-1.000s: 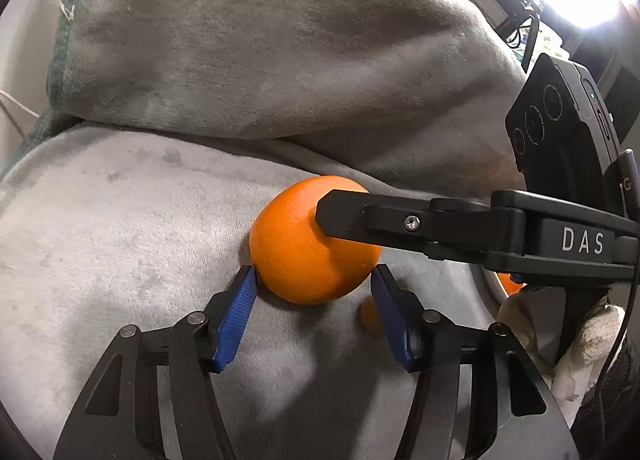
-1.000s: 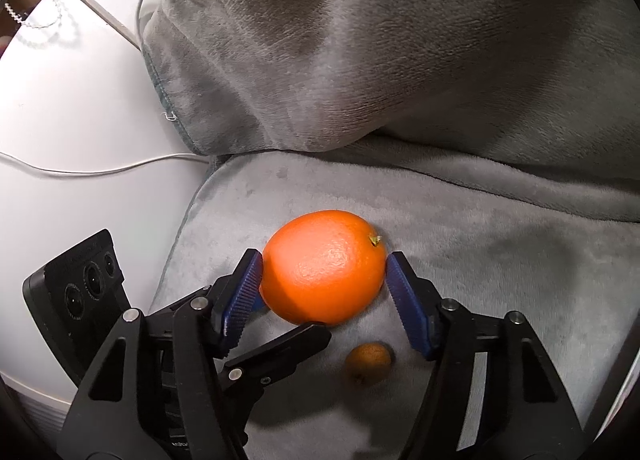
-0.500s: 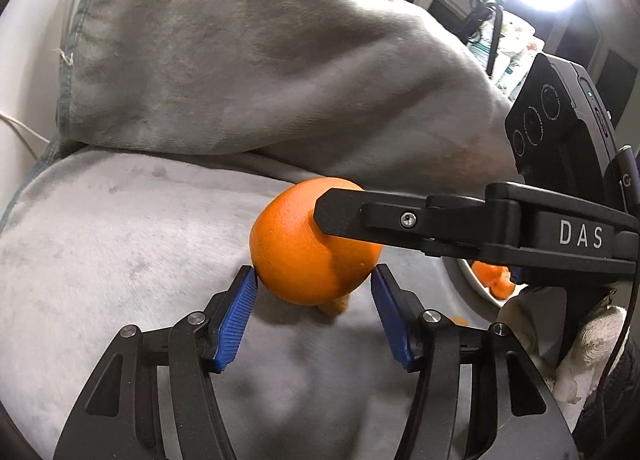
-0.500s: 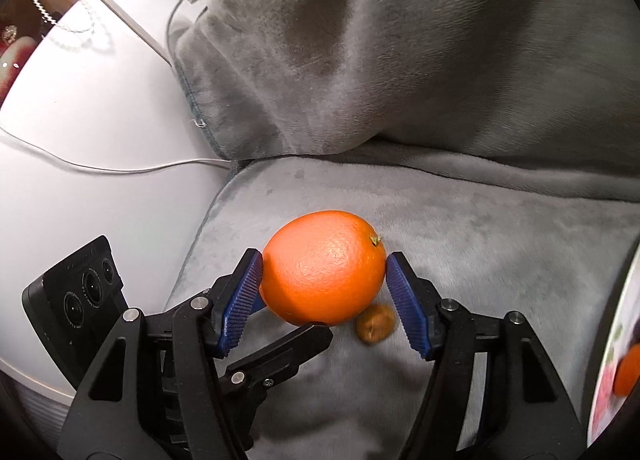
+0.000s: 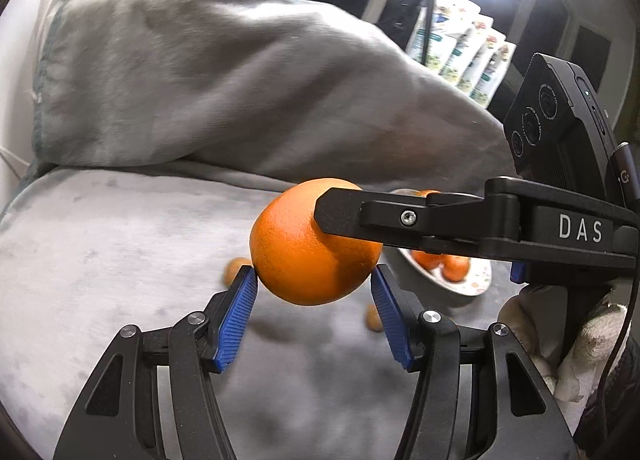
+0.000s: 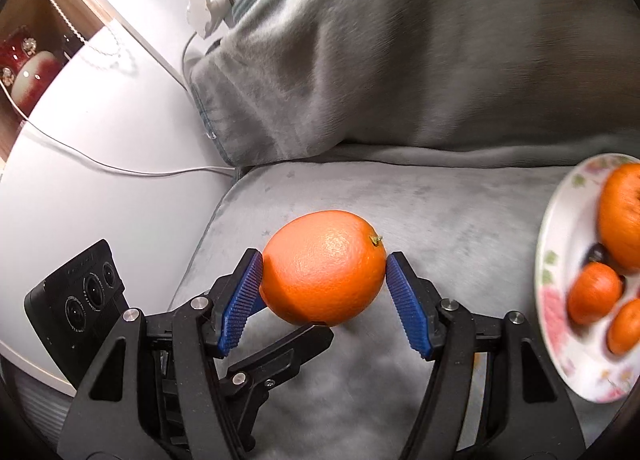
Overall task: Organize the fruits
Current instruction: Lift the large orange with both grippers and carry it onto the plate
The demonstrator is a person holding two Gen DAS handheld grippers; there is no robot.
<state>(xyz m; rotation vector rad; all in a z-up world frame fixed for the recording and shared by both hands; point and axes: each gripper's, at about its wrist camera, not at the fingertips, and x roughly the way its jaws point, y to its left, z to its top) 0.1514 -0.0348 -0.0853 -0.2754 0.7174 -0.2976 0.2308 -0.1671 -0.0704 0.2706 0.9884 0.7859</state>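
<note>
Lifted orange | right tool grips it | left tool wide | plate now visible

**Hidden, cropped, blurred**

Right gripper finger covers part of the orange and most of the plate behind it; two small brown blurs beside the orange, unidentifiable; plate cut by frame edge, fruit on it smeared
</note>
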